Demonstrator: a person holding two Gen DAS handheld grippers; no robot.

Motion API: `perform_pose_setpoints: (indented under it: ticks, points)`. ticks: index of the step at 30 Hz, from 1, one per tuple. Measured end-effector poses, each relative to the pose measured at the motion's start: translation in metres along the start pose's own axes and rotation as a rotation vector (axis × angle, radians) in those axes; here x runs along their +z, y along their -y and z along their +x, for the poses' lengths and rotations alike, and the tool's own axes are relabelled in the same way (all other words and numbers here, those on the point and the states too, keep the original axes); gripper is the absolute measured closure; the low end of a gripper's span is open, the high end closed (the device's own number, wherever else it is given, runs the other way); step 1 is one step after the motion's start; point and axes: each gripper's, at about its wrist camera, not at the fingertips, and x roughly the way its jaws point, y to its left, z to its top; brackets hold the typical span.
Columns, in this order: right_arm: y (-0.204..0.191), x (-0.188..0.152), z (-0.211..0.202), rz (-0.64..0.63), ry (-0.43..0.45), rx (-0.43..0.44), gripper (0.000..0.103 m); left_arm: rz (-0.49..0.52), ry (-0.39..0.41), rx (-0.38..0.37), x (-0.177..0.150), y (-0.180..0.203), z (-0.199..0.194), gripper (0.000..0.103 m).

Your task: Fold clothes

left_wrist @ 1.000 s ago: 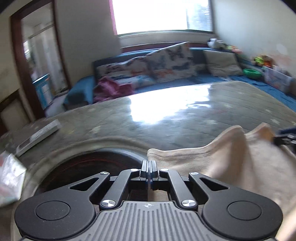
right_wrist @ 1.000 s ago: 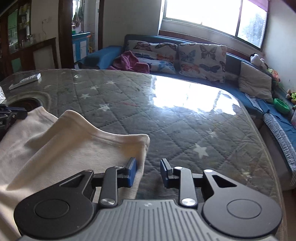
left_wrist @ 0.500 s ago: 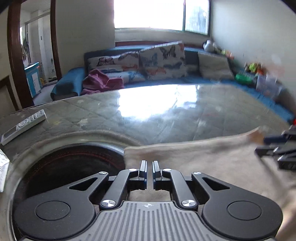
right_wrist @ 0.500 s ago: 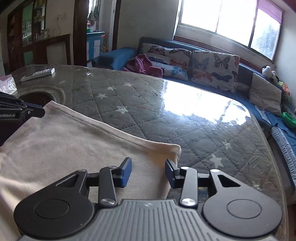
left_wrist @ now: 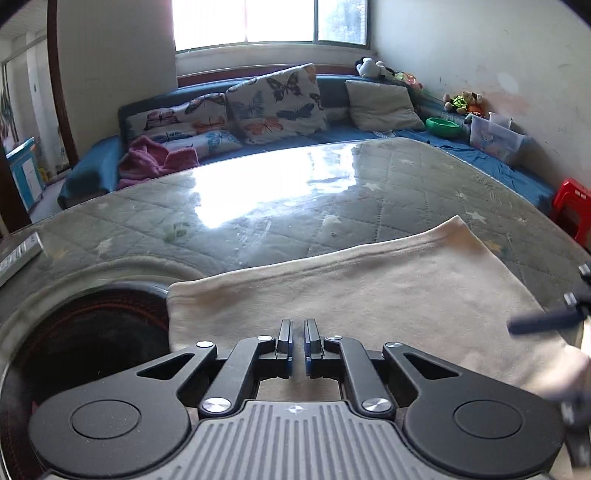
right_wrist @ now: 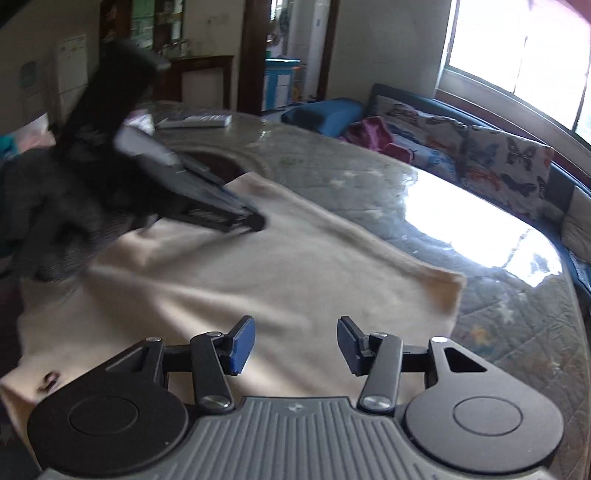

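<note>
A cream cloth lies spread flat on the near part of a big round table covered with a quilted grey pad under a glossy sheet. In the left wrist view its far hem runs from near left up to a corner at the far right, and its left edge sits just beside a dark round well sunk into the tabletop.

The left gripper hangs low over the near middle of the cloth with its jaws almost together, only a thin slit between them and no fabric in it. The right gripper is over the near right part of the cloth, jaws wide apart, blue pads showing and nothing between them. In the right wrist view the left gripper appears blurred at the far left, its tip down at the cloth; whether it actually touches the fabric is hard to tell through the blur.

A remote control lies on the far left of the table, well apart from the cloth. Beyond the table a blue sofa runs along the wall under a bright window, with butterfly cushions, a plain beige cushion and a pink garment heaped at its left end. A green bowl sits at the sofa's right end, and a red stool stands at the right edge.
</note>
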Motion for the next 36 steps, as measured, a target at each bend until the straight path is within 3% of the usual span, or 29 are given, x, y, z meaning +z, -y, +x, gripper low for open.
perform_pose_setpoints:
  ticks: [10, 14, 20, 22, 25, 27, 30, 33, 36]
  points:
    - [-0.035, -0.036, -0.040, -0.088, -0.017, 0.017, 0.049, -0.012, 0.013, 0.042, -0.001, -0.006, 0.002, 0.090]
    - [-0.049, -0.034, -0.055, -0.107, 0.004, 0.085, 0.051, 0.004, 0.017, 0.060, -0.001, -0.001, 0.002, 0.090]
    - [-0.070, -0.033, -0.075, -0.114, 0.016, 0.260, 0.052, 0.009, 0.016, 0.067, -0.002, 0.001, 0.002, 0.090]
    - [-0.080, -0.036, -0.073, -0.144, 0.007, 0.267, 0.054, 0.011, 0.016, 0.068, -0.001, 0.001, 0.003, 0.090]
    - [-0.087, -0.038, -0.064, -0.154, -0.001, 0.241, 0.062, 0.007, 0.015, 0.068, -0.001, 0.001, 0.003, 0.090]
    - [-0.088, -0.039, -0.058, -0.131, -0.007, 0.234, 0.081, 0.005, 0.015, 0.068, -0.001, 0.001, 0.003, 0.090]
    - [-0.088, -0.041, -0.058, -0.130, -0.008, 0.255, 0.097, 0.004, 0.015, 0.070, -0.001, 0.002, 0.003, 0.090]
    - [-0.093, -0.044, -0.071, -0.171, -0.012, 0.302, 0.100, 0.004, 0.017, 0.070, -0.001, 0.002, 0.004, 0.090]
    - [-0.098, -0.047, -0.072, -0.201, -0.023, 0.289, 0.101, 0.000, 0.019, 0.072, -0.002, 0.002, 0.004, 0.090]
